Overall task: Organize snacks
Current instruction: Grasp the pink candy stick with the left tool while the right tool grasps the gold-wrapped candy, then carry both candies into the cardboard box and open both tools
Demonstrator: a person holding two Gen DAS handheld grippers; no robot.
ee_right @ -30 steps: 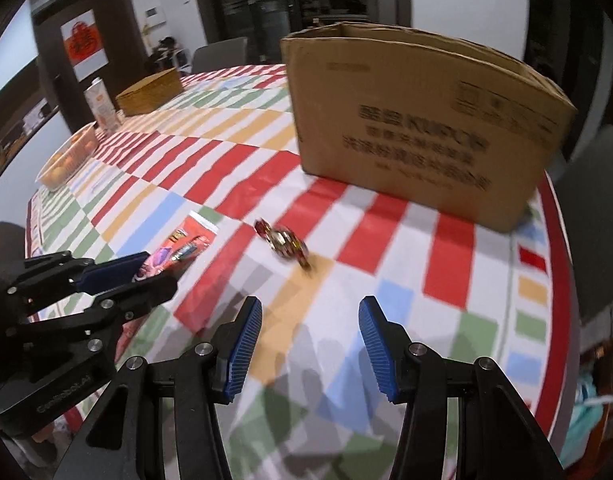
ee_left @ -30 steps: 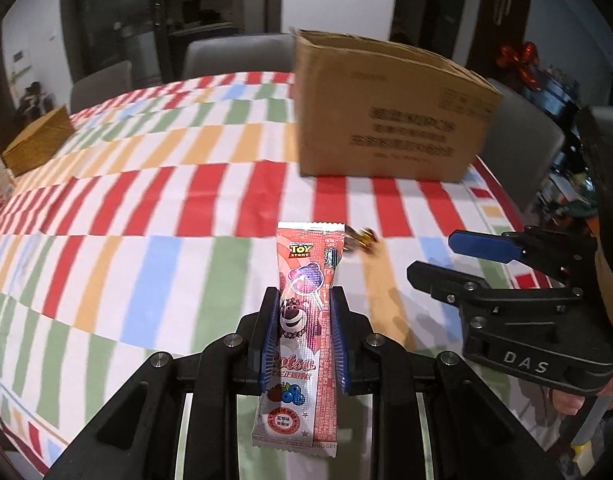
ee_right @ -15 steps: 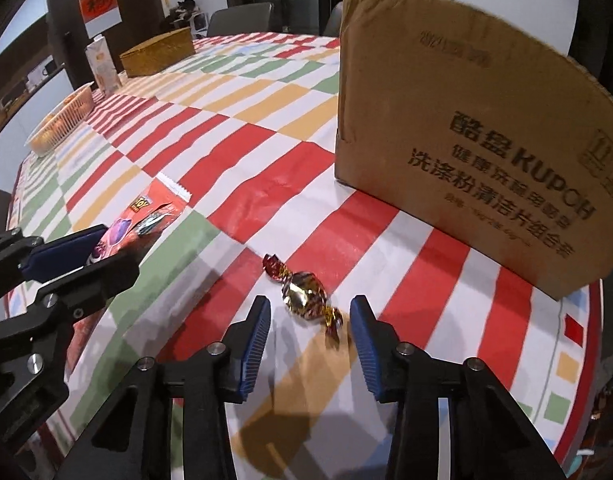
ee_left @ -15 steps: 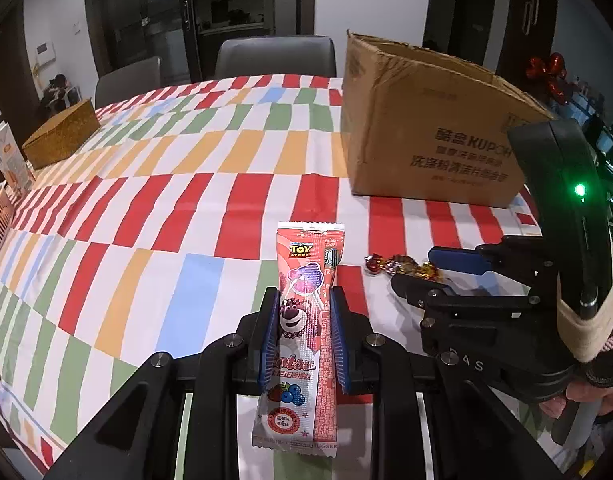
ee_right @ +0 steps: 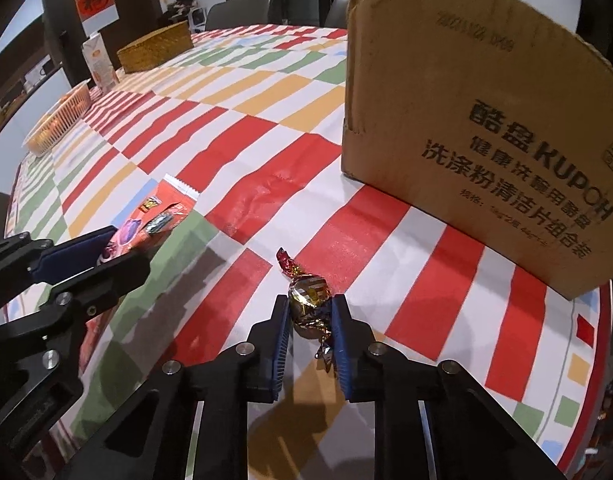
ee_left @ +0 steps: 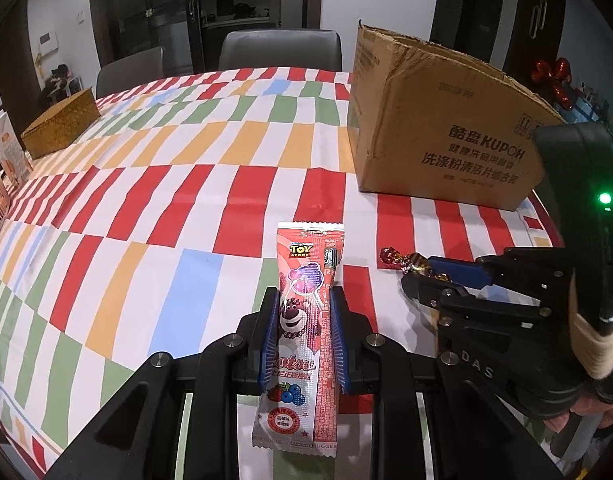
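Note:
My left gripper (ee_left: pixel 302 312) is shut on a pink Toy Story lollipop packet (ee_left: pixel 302 320) and holds it just above the striped tablecloth. My right gripper (ee_right: pixel 309 316) is shut on a gold and red foil-wrapped candy (ee_right: pixel 308 300) at the table surface. The candy also shows in the left wrist view (ee_left: pixel 406 262) between the right gripper's fingers (ee_left: pixel 458 276). The packet shows in the right wrist view (ee_right: pixel 154 220) in the left gripper (ee_right: pixel 106 252). A brown cardboard box (ee_left: pixel 438 128), open at the top, stands beyond both; it looms close in the right wrist view (ee_right: pixel 486 120).
A woven straw box (ee_left: pixel 58 124), a carton (ee_left: pixel 6 148) and a white basket (ee_right: pixel 58 120) stand along the table's far left. Grey chairs (ee_left: pixel 278 48) stand behind the table. The table's right edge (ee_right: pixel 602 340) is near the right gripper.
My right gripper moved forward onto the foil candy and closed on it. My left gripper kept hold of the lollipop packet and shifted a little nearer the box.

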